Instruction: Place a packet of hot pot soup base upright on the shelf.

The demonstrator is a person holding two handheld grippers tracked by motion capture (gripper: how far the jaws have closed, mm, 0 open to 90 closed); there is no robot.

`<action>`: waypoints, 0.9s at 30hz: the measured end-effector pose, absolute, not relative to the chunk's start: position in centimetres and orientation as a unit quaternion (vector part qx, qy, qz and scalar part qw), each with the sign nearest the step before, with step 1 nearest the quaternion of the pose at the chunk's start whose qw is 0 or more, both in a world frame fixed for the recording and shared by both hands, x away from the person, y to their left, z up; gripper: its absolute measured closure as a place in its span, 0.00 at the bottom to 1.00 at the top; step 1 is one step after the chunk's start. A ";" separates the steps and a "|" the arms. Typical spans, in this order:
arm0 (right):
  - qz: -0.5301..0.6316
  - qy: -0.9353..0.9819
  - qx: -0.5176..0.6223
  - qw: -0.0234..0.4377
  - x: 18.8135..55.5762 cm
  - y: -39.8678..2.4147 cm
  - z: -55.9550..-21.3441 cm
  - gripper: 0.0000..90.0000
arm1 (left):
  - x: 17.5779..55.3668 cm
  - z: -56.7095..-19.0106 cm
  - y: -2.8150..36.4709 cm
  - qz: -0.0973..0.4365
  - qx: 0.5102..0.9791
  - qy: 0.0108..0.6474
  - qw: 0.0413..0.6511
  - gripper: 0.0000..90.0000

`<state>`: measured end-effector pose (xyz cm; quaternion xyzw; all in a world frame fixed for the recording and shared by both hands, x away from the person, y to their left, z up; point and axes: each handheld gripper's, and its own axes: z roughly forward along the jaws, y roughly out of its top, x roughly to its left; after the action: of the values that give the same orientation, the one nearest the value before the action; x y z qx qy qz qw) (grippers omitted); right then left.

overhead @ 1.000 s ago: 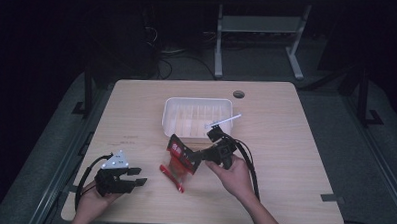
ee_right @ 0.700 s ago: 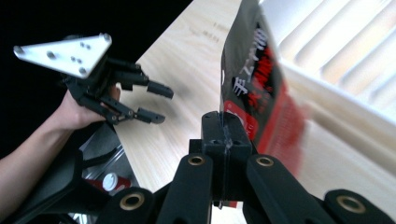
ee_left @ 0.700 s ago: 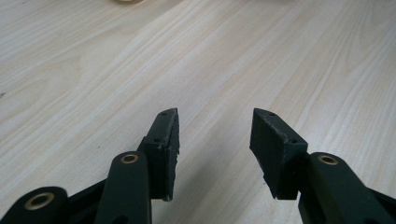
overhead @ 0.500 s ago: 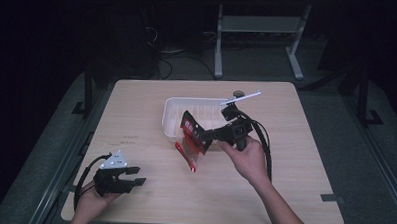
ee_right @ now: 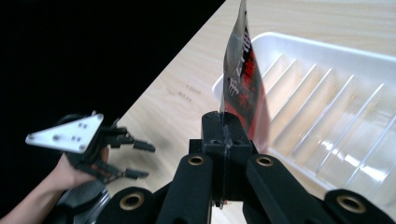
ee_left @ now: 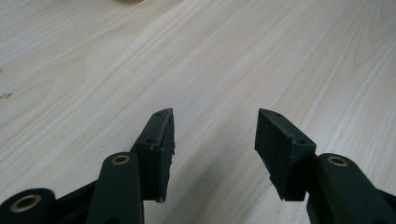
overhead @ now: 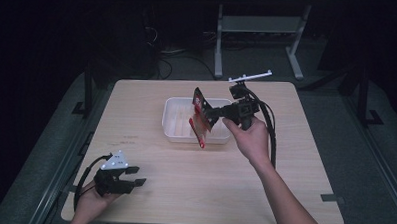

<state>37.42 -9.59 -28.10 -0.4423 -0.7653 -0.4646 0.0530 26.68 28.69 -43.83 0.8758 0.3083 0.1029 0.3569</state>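
The right claw (overhead: pixel 205 114) pinches a red packet (overhead: pixel 200 123) above a white tray (overhead: pixel 172 128). The left claw (overhead: pixel 140 175) rests on the surface (overhead: pixel 209 177), its jaws just opening, nothing between them.

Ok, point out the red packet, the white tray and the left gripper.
red packet (ee_right: pixel 243 88), right gripper view, its printed face.
white tray (overhead: pixel 171 133), high view, its near left rim.
left gripper (overhead: pixel 138 175), high view, between its fingertips.

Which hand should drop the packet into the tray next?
Right. The right gripper is shut on the red packet above the white tray; the left gripper sits open at the table's near edge.
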 end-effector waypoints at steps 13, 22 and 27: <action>-0.462 -0.744 -0.482 0.011 40.1 -9.5 -28.0 1.00 | 26.5 -43.9 28.7 0.107 0.877 0.307 0.353 0.48; -0.457 -0.732 -0.505 -0.003 41.3 -9.6 -28.5 1.00 | 26.5 -43.9 28.7 0.108 0.878 0.306 0.351 0.47; -0.449 -0.727 -0.519 -0.016 41.7 -9.7 -28.8 1.00 | 26.5 -43.9 28.6 0.111 0.882 0.301 0.345 0.47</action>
<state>41.71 -9.66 -28.85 -0.5189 -0.7273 -0.4489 -0.0156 26.49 28.60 -43.93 0.8823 0.3008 0.1113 0.3446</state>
